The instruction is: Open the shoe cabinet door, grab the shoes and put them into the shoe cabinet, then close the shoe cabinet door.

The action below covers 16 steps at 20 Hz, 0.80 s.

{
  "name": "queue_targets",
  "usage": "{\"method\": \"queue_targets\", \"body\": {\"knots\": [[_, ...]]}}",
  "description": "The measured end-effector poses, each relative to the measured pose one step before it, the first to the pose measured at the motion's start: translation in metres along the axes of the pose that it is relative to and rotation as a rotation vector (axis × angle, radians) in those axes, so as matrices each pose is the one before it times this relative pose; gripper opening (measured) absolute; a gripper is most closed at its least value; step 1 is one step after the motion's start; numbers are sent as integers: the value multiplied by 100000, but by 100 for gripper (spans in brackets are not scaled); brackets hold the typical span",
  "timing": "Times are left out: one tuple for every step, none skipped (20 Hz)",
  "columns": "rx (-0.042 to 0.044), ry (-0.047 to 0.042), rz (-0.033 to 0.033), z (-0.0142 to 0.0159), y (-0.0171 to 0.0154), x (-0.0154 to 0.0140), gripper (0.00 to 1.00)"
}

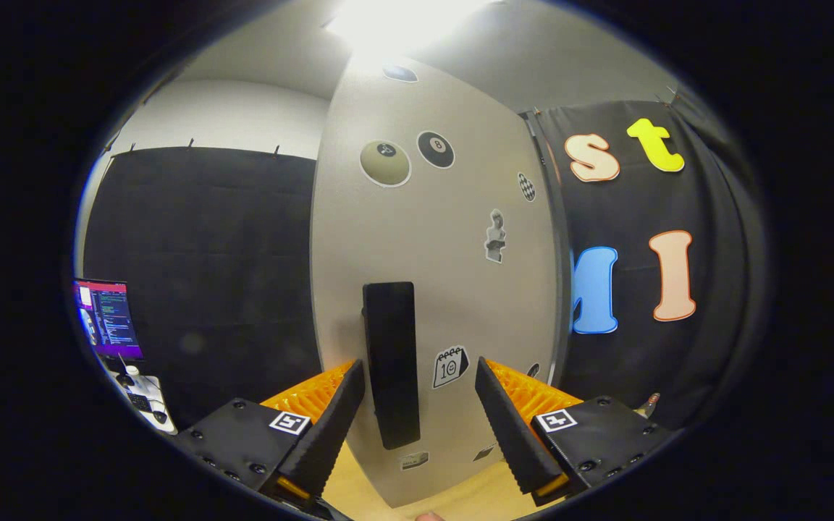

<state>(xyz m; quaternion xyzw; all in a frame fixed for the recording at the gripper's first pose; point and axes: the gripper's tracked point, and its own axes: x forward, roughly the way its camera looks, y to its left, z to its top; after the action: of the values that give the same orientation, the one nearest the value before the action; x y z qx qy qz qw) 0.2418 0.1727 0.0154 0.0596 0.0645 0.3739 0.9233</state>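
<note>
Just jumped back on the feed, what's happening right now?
The hand-held gripper is open and lined up on the shoe cabinet door. The door's black vertical handle stands between the two fingers, closer to the left one, and neither finger visibly presses on it. The door carries several stickers. A lit monitor sits off to the left against the black cloth wall.

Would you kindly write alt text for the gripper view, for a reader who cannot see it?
The open gripper faces a pale grey sticker-covered cabinet door, its fingers straddling the door's upright black bar handle without pressing it. A lit computer monitor stands beyond the fingers.
</note>
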Motion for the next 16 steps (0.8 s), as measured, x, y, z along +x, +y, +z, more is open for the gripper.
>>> {"method": "queue_targets", "body": {"knots": [[621, -52, -303, -101, 414, 620, 97], [565, 23, -219, -82, 365, 738, 97], [556, 76, -397, -2, 320, 717, 97], [619, -277, -741, 4, 304, 701, 97], [461, -569, -889, 49, 321, 662, 97], [271, -350, -1057, 79, 208, 770, 97], [-205, -270, -637, 80, 253, 680, 97], [-1125, -46, -552, -66, 570, 733, 97], [-1537, -447, -821, 81, 576, 674, 97], [-2060, -280, -1001, -98, 589, 630, 97], [-2205, -484, -1140, 108, 418, 753, 97], [-2144, -414, -1097, -54, 323, 728, 97], [-1873, -288, -947, 2, 202, 666, 97], [-1477, -173, -1395, -45, 64, 910, 98], [-1060, 30, -1158, -88, 213, 924, 98], [-489, 219, -735, -75, 460, 1022, 99]]}}
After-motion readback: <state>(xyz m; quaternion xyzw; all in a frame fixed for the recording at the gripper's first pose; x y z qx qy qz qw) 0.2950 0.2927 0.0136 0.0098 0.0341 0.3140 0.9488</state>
